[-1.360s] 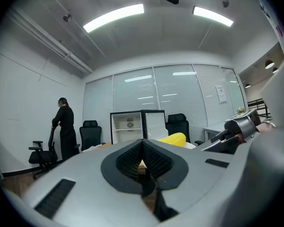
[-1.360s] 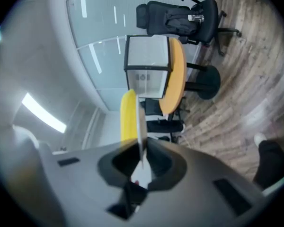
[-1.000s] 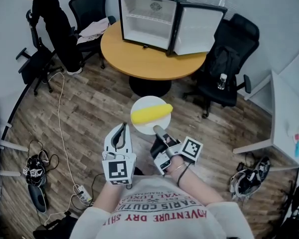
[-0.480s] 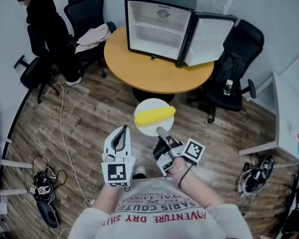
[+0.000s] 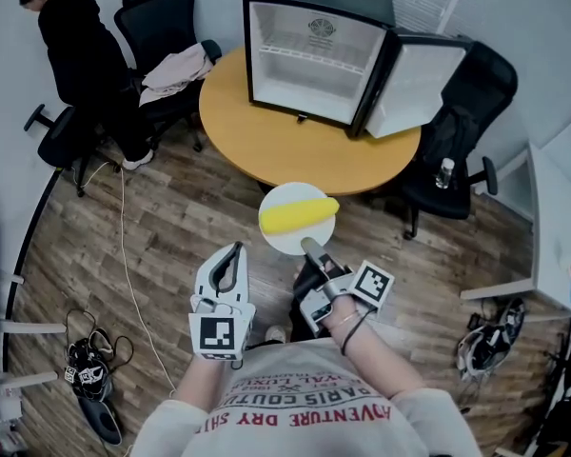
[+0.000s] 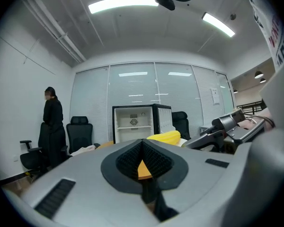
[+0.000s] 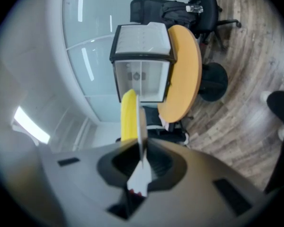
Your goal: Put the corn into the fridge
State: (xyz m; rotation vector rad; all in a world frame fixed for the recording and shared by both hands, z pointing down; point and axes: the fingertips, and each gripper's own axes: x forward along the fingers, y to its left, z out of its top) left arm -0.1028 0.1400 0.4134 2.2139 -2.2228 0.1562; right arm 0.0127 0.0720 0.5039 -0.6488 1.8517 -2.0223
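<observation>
A yellow corn cob [image 5: 298, 214] lies on a white plate [image 5: 282, 242] held out over the wooden floor. My right gripper [image 5: 309, 247] is shut on the plate's near rim; in the right gripper view the plate [image 7: 142, 126] stands edge-on between the jaws with the corn [image 7: 128, 117] beside it. My left gripper [image 5: 230, 252] hangs level to the plate's left, shut and empty. The black fridge [image 5: 309, 60] stands on the round wooden table [image 5: 266, 136] ahead, its door swung open to the right and its white inside bare. From the left gripper view the fridge [image 6: 135, 123] and corn [image 6: 164, 137] both show.
Black office chairs [image 5: 167, 17] ring the table, one with clothes on it, one at the right [image 5: 457, 150] with a bottle. A person in black [image 5: 71, 50] stands at the back left. Cables and shoes [image 5: 86, 369] lie on the floor left; a white desk [image 5: 552, 246] is at right.
The table and fridge have come nearer and lower in the head view. Both grippers travelled forward with the plate and corn; their grips are unchanged.
</observation>
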